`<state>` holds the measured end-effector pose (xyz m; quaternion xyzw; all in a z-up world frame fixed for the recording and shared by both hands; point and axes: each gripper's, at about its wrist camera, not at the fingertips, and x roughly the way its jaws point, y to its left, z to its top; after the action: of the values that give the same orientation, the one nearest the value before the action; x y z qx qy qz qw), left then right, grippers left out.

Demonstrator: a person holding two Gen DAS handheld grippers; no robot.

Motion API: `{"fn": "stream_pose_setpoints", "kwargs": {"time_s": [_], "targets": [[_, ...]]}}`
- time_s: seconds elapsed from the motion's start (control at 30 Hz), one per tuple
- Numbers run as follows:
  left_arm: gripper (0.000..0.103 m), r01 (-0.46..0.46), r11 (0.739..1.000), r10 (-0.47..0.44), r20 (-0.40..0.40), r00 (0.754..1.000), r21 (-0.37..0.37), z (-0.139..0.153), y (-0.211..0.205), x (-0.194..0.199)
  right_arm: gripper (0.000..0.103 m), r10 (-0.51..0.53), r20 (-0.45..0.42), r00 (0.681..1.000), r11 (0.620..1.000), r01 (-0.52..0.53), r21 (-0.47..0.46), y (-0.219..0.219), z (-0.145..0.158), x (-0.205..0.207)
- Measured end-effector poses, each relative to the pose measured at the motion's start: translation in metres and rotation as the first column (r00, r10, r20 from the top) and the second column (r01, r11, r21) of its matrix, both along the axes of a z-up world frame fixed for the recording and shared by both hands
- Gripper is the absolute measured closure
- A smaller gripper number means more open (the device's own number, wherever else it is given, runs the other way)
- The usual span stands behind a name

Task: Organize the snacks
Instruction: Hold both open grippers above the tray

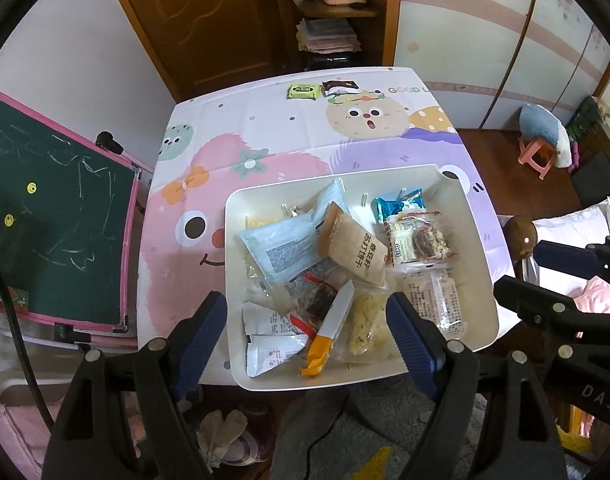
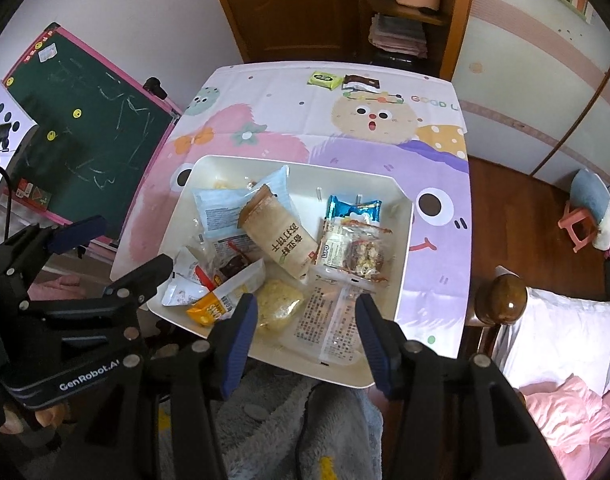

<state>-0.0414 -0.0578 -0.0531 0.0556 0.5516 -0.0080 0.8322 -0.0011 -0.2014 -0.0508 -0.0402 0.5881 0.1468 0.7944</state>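
Left claw (image 1: 307, 330): jaws wide, empty, above white tray (image 1: 481, 240) of snack packets at lower centre. Right claw (image 2: 303, 330): half open, empty. Right view alone shows bed (image 2: 565, 344); green packet (image 2: 325, 80) on surface, upper centre.

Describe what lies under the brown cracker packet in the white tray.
The brown cracker packet in the white tray overlaps a pale blue packet and a clear wrapper with a dark snack. Anything directly beneath stays hidden.

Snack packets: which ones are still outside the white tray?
Two, side by side at the table's far edge: the green packet and the dark brown packet to its right. Every other snack lies inside the white tray.
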Motion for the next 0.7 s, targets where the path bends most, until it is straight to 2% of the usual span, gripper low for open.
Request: {"fn": "stream_pose_setpoints", "kwargs": {"time_s": [0.6, 0.7], "targets": [[0.021, 0.082, 0.996, -0.080, -0.047, 0.996, 0.041, -0.006, -0.016, 0.024, 0.052, -0.054, -0.035, 0.998, 0.998, 0.054, 0.010, -0.014, -0.007, 0.012], [0.021, 0.090, 0.995, -0.088, -0.057, 0.995, 0.047, -0.010, -0.015, 0.032, 0.046, -0.055, -0.047, 0.997, 0.998, 0.056, 0.009, -0.013, -0.011, 0.017]]}}
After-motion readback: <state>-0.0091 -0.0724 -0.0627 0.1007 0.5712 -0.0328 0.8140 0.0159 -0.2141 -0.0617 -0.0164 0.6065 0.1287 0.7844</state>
